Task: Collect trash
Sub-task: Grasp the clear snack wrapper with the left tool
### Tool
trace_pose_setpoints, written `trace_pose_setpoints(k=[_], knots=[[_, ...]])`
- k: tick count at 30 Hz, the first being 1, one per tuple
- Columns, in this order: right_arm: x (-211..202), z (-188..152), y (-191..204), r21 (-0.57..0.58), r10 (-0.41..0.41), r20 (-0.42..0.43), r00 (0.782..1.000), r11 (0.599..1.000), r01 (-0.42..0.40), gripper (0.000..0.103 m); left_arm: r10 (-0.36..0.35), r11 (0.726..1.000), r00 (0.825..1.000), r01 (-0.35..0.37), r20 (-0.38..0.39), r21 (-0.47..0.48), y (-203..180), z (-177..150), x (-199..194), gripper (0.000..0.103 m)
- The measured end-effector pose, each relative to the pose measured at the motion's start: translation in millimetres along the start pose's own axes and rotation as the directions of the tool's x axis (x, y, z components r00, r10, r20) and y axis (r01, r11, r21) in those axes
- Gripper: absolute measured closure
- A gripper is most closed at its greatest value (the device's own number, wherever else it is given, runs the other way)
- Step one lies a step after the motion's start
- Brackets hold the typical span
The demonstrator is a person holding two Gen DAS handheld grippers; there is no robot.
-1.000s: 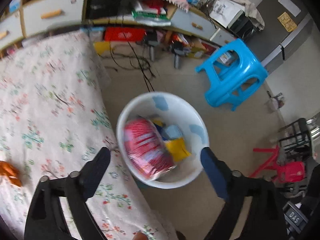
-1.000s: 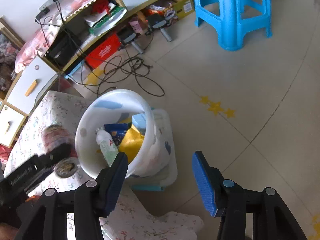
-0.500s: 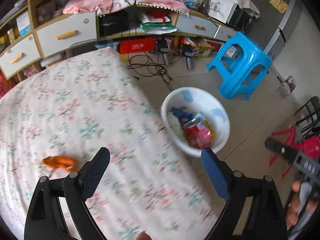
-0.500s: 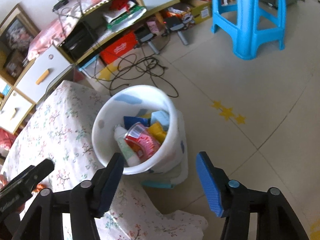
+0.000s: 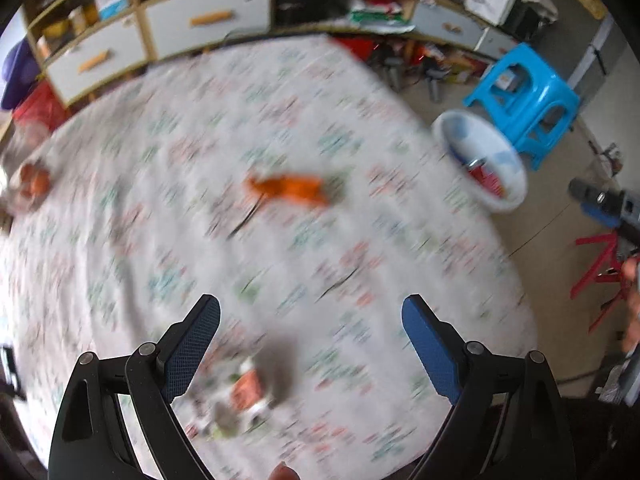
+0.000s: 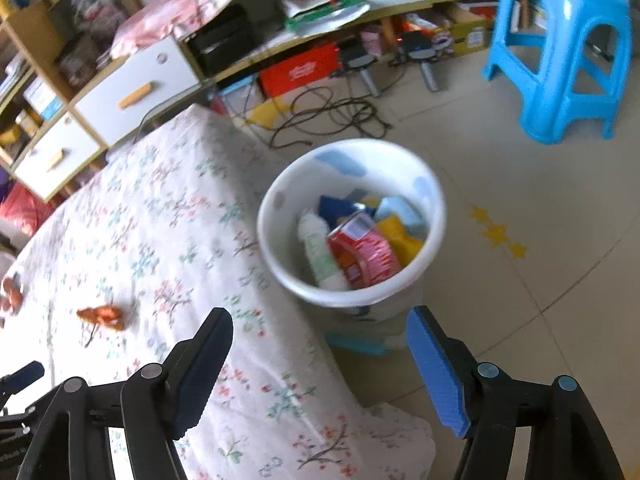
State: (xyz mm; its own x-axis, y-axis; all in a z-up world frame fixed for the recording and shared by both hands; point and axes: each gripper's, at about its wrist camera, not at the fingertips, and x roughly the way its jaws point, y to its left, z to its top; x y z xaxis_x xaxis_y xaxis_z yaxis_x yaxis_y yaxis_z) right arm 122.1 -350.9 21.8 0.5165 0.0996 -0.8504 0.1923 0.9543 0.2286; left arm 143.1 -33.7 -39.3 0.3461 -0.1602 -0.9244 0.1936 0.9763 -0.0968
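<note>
A white bin (image 6: 352, 220) stands on the floor at the table's edge, holding a red can (image 6: 362, 250), a white bottle and wrappers; it also shows in the left wrist view (image 5: 480, 164). An orange wrapper (image 5: 288, 189) lies mid-table, also in the right wrist view (image 6: 102, 316). A blurred crumpled scrap (image 5: 240, 400) lies between the left fingers, below them. My left gripper (image 5: 312, 344) is open and empty above the floral tablecloth (image 5: 200, 160). My right gripper (image 6: 320, 368) is open and empty near the table edge, in front of the bin.
A blue plastic stool (image 6: 560, 48) stands beyond the bin. Cables (image 6: 328, 116) lie on the floor by a cluttered low shelf unit with drawers (image 6: 132, 80). A bag of orange fruit (image 5: 32, 184) sits at the table's left. A red frame (image 5: 600, 268) stands far right.
The red can dropped from my left gripper into the bin. My left gripper swung back left over the table, towards the orange wrapper. My right gripper shifted left towards the table.
</note>
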Motion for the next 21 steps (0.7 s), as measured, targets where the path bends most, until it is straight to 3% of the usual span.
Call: trace_pose_setpoints(k=[5,15,20,21], knots=[[8,-8,25,-0.063,-0.008,-0.018,1.000,0.998,0.007,0.026,-0.002,0.999,0.996,-0.003,-0.093,-0.054,26,-20,15,0.009],[26,-27,70,-0.178,-0.015,-0.060,0.998,0.984,0.004,0.026,0.059,0.998,0.982,-0.059,-0.178,0.006,56,-43,32,0.010],[34,-35,90,-0.228,-0.023,-0.074,0.997,0.974,0.006,0.026,0.086,0.996,0.978,-0.085,-0.189,0.017,70,-55,39,0.018],[36,-36,94,-0.238,-0.025,-0.078,0.997,0.971,0.006,0.026,0.087,0.996,0.980,-0.084,-0.181,0.025,70,-56,37,0.027]])
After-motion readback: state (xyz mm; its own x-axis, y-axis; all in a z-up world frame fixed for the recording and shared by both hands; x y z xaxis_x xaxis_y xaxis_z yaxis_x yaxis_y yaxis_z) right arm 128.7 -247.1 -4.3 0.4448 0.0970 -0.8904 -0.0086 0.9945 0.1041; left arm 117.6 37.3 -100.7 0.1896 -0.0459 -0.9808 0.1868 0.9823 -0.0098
